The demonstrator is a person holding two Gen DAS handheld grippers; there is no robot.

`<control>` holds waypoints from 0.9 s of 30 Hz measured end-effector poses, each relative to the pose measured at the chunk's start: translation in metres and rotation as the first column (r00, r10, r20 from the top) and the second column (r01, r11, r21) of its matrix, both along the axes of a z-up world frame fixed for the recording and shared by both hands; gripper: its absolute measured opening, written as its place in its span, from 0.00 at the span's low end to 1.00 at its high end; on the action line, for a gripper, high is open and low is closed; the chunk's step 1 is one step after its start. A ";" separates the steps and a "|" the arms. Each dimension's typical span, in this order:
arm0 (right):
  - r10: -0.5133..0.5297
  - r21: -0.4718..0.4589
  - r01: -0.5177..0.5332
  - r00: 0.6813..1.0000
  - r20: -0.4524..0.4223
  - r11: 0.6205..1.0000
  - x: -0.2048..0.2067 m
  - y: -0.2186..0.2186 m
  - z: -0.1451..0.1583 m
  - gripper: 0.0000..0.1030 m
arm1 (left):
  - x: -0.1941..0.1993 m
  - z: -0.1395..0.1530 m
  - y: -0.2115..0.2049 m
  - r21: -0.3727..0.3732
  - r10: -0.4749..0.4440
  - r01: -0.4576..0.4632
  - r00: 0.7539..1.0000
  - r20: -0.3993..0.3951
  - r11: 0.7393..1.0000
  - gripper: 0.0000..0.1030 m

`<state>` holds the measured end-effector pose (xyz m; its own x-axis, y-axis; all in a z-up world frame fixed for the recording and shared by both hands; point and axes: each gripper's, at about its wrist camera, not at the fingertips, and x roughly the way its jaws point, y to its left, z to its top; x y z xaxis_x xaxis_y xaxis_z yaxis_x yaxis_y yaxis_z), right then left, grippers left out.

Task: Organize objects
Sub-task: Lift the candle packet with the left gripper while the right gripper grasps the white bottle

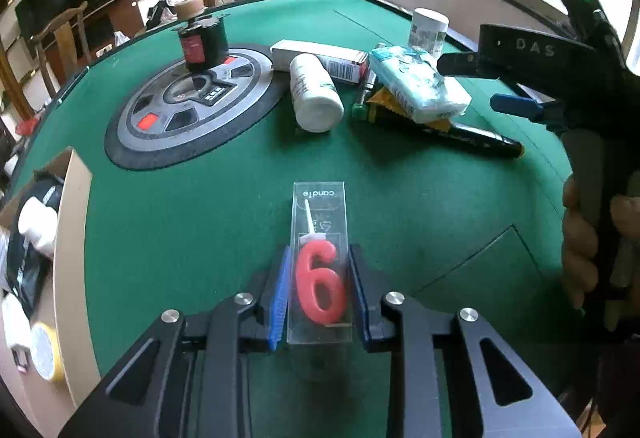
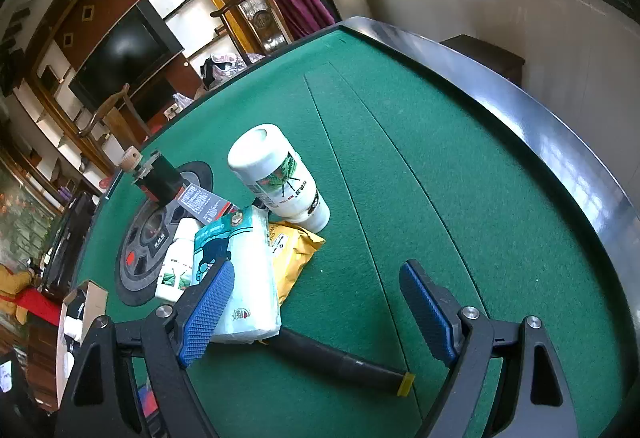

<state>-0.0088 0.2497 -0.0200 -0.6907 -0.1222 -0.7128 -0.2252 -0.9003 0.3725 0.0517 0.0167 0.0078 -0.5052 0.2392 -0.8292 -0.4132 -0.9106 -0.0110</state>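
Left gripper: jaws drawn in on the candle case, blue pads flat against its two long sides, at the end where the red "6" sits. Case lies on the green table, near edge, lengthwise away from the gripper; the "candle" label is at the far end. No gap visible between pads and plastic, so I read this as a grip.

Handling, judged: clear thin-walled plastic, stiff but likely to crack or bow if squeezed hard. Smooth faces, so slippery against anything but the ribbed pads. Light; the wax numeral is the bulk of the weight, and the hold is already over it, which should keep the far end from dipping much on a lift. Candle stick inside is thin, probably brittle; avoid a knock on set-down.

Right gripper: jaws wide apart, nothing between them, hovering over the marker and the tissue pack.

Further out: pile mid-table of white bottle, lying bottle, yellow packet, carton. Round panel with a dark spool on it. Cardboard box at left edge, already holding items; the likely destination.
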 end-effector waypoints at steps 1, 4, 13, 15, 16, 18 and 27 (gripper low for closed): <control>-0.001 0.007 0.001 1.000 0.001 1.000 -0.001 -0.002 0.000 0.86 | 0.001 0.001 -0.006 0.021 0.016 -0.016 1.000 0.004 1.000 0.26; -0.003 0.027 0.003 1.000 0.000 1.000 -0.001 -0.004 0.000 0.86 | 0.010 0.012 -0.034 0.140 0.067 -0.069 0.998 0.022 0.988 0.26; 0.001 0.059 -0.001 1.000 -0.005 0.998 0.001 -0.009 0.000 0.86 | 0.045 0.060 -0.111 0.322 0.180 -0.164 0.983 -0.020 0.932 0.26; -0.004 0.068 0.007 0.999 -0.034 0.998 0.004 -0.010 0.005 0.86 | 0.050 0.065 -0.118 0.341 0.187 -0.165 0.982 -0.032 0.925 0.26; -0.012 0.070 0.015 0.999 -0.042 0.997 0.005 -0.009 0.008 0.86 | 0.054 0.068 -0.120 0.349 0.183 -0.159 0.982 -0.038 0.924 0.26; -0.011 0.056 0.014 0.998 -0.062 0.998 0.009 -0.012 0.018 0.86 | 0.057 0.071 -0.119 0.347 0.175 -0.148 0.983 -0.049 0.926 0.26; 0.320 0.011 -0.320 0.947 0.028 0.947 -0.038 -0.095 0.053 0.83 | 0.064 0.070 -0.125 0.371 0.152 -0.118 0.986 -0.064 0.921 0.26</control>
<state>-0.0468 0.1552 0.0328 -0.5987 -0.3229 -0.7329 0.0667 -0.9320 0.3562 0.1162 -0.1080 0.0783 -0.6224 0.4408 -0.6468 -0.3016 -0.8976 -0.3215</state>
